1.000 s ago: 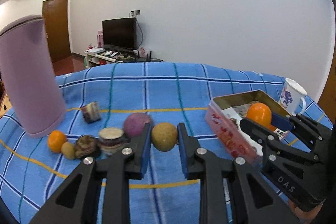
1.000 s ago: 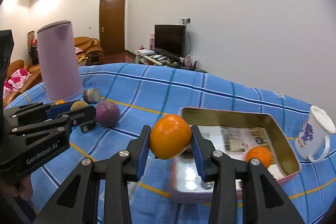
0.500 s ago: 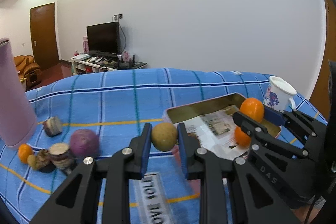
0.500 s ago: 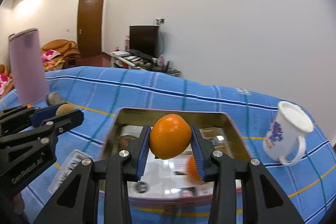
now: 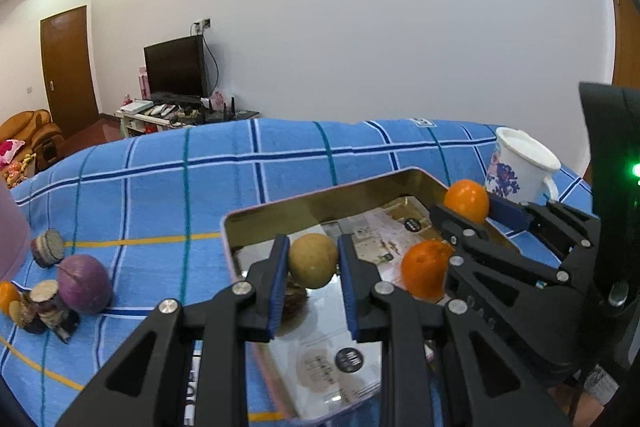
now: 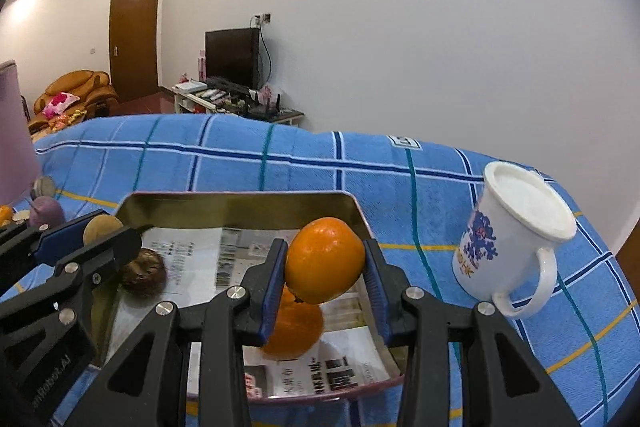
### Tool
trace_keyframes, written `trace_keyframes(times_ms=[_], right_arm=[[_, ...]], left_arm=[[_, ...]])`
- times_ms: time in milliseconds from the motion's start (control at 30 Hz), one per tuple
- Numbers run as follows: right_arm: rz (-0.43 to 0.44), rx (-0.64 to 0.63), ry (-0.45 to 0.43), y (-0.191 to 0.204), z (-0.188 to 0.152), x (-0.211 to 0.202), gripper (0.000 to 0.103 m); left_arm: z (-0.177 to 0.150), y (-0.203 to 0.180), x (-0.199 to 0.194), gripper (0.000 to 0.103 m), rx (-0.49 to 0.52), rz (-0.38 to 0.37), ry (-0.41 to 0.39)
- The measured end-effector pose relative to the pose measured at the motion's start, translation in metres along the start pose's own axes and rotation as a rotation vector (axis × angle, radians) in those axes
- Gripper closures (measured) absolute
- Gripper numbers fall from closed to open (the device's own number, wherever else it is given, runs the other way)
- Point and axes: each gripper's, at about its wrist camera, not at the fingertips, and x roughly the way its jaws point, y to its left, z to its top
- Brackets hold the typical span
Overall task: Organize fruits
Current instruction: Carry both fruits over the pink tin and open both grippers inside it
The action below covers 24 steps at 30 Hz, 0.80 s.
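Observation:
My left gripper [image 5: 313,263] is shut on a tan round fruit [image 5: 312,255], held just above the left half of an open metal tin [image 5: 280,205] lined with printed paper. My right gripper [image 6: 325,265] is shut on an orange [image 6: 326,255] over the tin's right half [image 6: 240,198]. Inside the tin lie a second orange [image 6: 296,333], directly under the held one, and a dark brown round fruit [image 6: 143,273]. On the cloth to the left sit a purple fruit [image 5: 84,283] and several small pieces [image 5: 44,301].
A white mug with a blue pattern [image 6: 516,239] stands just right of the tin. A tall pink cylinder [image 6: 14,131] stands at the far left. A blue checked cloth [image 5: 160,187] covers the table. A TV, a door and a sofa are beyond.
Both grippers have moved right with their fruits, from the fruit group by the pink cylinder to above the tin. The cylinder and loose fruits have slid to the left edge.

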Motion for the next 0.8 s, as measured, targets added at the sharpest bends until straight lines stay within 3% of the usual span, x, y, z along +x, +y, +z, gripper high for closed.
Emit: trace_keyframes(times_ms=[500, 800], right_arm=[[0.029, -0.017, 0.084, 0.001, 0.003, 0.025, 0.063], [0.039, -0.048, 0.070, 0.010, 0.002, 0.026, 0.062]], left_arm=[[0.002, -0.010, 0.024, 0.077, 0.008, 0.024, 0.065], [0.002, -0.006, 0.029, 0.077, -0.012, 0.028, 0.081]])
